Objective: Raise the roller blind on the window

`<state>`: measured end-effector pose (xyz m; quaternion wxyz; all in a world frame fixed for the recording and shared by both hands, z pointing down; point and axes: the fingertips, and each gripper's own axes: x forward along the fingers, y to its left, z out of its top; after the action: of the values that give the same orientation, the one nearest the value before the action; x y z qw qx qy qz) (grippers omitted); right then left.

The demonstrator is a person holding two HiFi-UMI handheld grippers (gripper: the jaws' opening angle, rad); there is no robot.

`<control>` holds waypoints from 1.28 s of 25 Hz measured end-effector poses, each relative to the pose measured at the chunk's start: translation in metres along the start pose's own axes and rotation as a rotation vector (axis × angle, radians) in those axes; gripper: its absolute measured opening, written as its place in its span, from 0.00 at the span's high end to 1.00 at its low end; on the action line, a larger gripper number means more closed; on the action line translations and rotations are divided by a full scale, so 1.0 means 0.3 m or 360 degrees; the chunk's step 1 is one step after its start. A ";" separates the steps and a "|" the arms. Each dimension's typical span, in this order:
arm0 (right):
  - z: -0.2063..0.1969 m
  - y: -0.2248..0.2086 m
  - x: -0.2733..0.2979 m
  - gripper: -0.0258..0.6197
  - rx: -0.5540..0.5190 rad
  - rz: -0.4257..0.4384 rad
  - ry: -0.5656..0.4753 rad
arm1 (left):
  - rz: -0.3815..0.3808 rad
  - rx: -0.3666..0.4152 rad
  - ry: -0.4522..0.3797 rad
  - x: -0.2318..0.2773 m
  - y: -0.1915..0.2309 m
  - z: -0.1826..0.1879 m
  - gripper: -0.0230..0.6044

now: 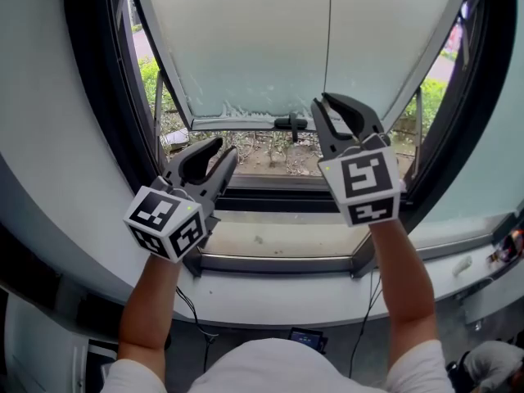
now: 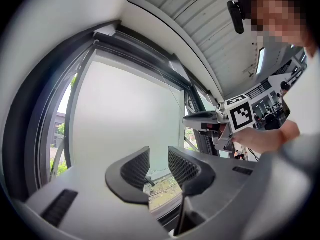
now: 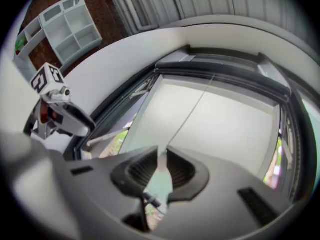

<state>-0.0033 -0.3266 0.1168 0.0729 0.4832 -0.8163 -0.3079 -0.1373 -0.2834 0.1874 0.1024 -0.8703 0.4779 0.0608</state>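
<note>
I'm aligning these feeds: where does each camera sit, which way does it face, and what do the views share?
Head view: on the head, steeply down at roller blind and sill; forearms, left gripper, right gripper show.
Left gripper view: on that gripper, toward the blind past open jaws; right gripper shows.
Right gripper view: on that gripper, up along the cord between its jaws; left gripper shows.
Shared: all show the blind.
</note>
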 end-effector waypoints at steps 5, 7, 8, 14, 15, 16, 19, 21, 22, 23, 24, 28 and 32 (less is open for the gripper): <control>-0.001 -0.016 0.002 0.86 -0.0022 -0.0014 0.0008 | -0.0023 -0.0027 -0.0009 -0.001 -0.016 -0.002 0.77; -0.004 -0.021 0.001 0.86 -0.0018 -0.0019 0.0010 | -0.0036 -0.0034 -0.0010 0.001 -0.024 -0.003 0.77; -0.004 -0.022 0.001 0.86 -0.0020 -0.0021 0.0011 | -0.0040 -0.0037 -0.0011 0.002 -0.027 -0.003 0.77; -0.005 -0.032 -0.006 0.86 -0.0035 -0.0049 -0.0004 | -0.0063 -0.0040 0.0001 0.010 -0.046 -0.013 0.77; -0.006 -0.035 -0.008 0.86 -0.0039 -0.0056 -0.0005 | -0.0066 -0.0042 0.0005 0.011 -0.048 -0.017 0.77; -0.008 -0.037 -0.008 0.86 -0.0043 -0.0061 -0.0005 | -0.0068 -0.0044 0.0008 0.012 -0.051 -0.020 0.77; -0.009 -0.041 -0.008 0.86 -0.0050 -0.0066 -0.0003 | -0.0076 -0.0045 0.0015 0.016 -0.056 -0.026 0.77; -0.010 -0.043 -0.008 0.86 -0.0053 -0.0069 -0.0003 | -0.0081 -0.0043 0.0017 0.020 -0.059 -0.025 0.77; -0.010 -0.043 -0.008 0.86 -0.0055 -0.0071 -0.0003 | -0.0082 -0.0042 0.0017 0.020 -0.060 -0.025 0.77; -0.010 -0.042 -0.008 0.86 -0.0058 -0.0072 -0.0004 | -0.0084 -0.0041 0.0016 0.021 -0.061 -0.024 0.77; -0.010 -0.040 -0.009 0.86 -0.0062 -0.0072 -0.0006 | -0.0085 -0.0041 0.0015 0.021 -0.062 -0.024 0.77; -0.005 -0.039 -0.012 0.86 -0.0099 -0.0085 -0.0015 | -0.0089 -0.0033 0.0013 0.021 -0.069 -0.017 0.77; -0.010 -0.046 -0.013 0.86 -0.0140 -0.0107 -0.0016 | -0.0091 -0.0030 0.0016 0.023 -0.076 -0.012 0.77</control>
<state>0.0103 -0.3293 0.1120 0.0796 0.5051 -0.7856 -0.3483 -0.1143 -0.2781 0.1922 0.0936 -0.8848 0.4528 0.0580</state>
